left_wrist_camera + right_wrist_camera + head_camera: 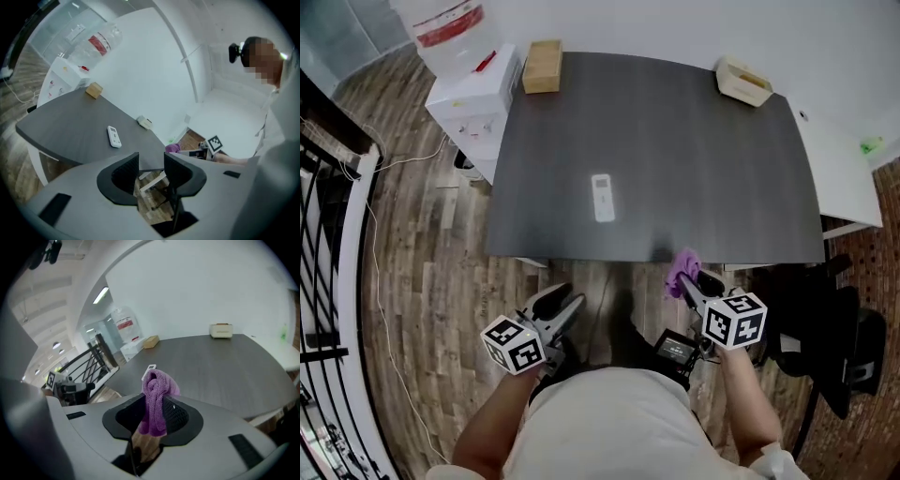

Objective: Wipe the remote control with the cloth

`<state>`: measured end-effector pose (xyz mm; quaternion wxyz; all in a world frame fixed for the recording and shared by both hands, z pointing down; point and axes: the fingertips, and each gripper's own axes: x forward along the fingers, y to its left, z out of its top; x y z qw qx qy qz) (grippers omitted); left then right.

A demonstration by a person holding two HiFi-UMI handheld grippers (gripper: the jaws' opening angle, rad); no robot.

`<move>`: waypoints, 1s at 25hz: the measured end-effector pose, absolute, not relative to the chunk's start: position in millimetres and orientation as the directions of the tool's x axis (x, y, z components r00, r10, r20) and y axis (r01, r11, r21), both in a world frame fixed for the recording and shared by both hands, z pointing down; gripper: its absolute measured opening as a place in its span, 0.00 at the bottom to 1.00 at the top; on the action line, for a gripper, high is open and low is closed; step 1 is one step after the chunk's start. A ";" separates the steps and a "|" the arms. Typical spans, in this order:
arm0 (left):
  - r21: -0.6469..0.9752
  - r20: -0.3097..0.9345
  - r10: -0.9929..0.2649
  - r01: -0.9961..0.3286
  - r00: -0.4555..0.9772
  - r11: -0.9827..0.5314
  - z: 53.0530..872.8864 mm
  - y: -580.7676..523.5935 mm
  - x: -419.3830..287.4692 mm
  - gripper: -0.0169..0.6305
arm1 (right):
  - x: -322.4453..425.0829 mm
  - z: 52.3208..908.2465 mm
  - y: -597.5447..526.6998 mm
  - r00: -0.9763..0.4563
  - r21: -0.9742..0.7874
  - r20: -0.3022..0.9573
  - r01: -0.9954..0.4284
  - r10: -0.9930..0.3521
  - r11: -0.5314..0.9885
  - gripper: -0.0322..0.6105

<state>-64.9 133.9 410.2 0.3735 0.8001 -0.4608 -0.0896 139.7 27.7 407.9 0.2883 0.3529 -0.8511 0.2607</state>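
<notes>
Right gripper view showed the fingers of the right gripper closed on the purple cloth, which was bunched into a knot above them and hung down between them. The left gripper had its fingers apart with nothing between them; only floor and a chair base showed through the gap. Both grippers were held off the near edge of the worktop, the left one over the floor and well apart from the right, whose cloth just overlapped that edge in the head view.

The worktop was a dark grey slab with a matte surface and rounded corners. The white remote control lay flat on it, alone, a little left of centre and lengthwise toward the person, well apart from both grippers. A cardboard box sat at the far left corner and a small beige tray near the far right corner.

Around it, a white water dispenser with a red-labelled bottle stood against the left side, and a white table adjoined the right. The wood-plank floor carried a thin white cable, with a black railing at the far left and a black chair at the right.
</notes>
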 end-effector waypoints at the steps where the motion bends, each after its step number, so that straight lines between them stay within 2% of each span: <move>1: 0.655 0.236 -0.799 -0.698 0.552 -0.289 416.5 121.4 -60.1 0.25 | 135.2 410.8 13.5 -0.585 -0.196 0.690 -0.717 -0.426 0.669 0.22; 5: 0.525 0.402 -0.774 -0.816 0.490 -0.244 448.6 71.7 -49.5 0.25 | 112.0 423.2 -39.6 -0.557 0.013 0.749 -0.527 -0.357 0.850 0.22; 8: 0.351 0.536 -0.739 -0.904 0.409 -0.246 474.5 37.7 -49.7 0.28 | 79.3 431.6 -69.8 -0.554 0.101 0.774 -0.370 -0.306 0.924 0.22; 10: 0.242 0.603 -0.714 -0.935 0.355 -0.259 490.0 16.9 -52.1 0.31 | 52.2 440.3 -83.0 -0.535 0.156 0.800 -0.254 -0.273 0.955 0.22; 16: 0.020 0.751 -0.609 -0.931 0.255 -0.365 536.6 -27.2 -65.1 0.32 | -27.0 472.4 -110.7 -0.428 0.294 0.870 0.050 -0.246 0.955 0.22; 19: -0.027 0.773 -0.585 -0.910 0.244 -0.415 547.9 -38.8 -68.9 0.32 | -48.7 487.2 -122.5 -0.366 0.338 0.891 0.146 -0.267 0.930 0.22; 25: 0.012 0.791 -0.535 -0.881 0.298 -0.473 559.0 -44.6 -66.6 0.31 | -90.0 506.2 -150.8 -0.290 0.414 0.896 0.274 -0.335 0.868 0.22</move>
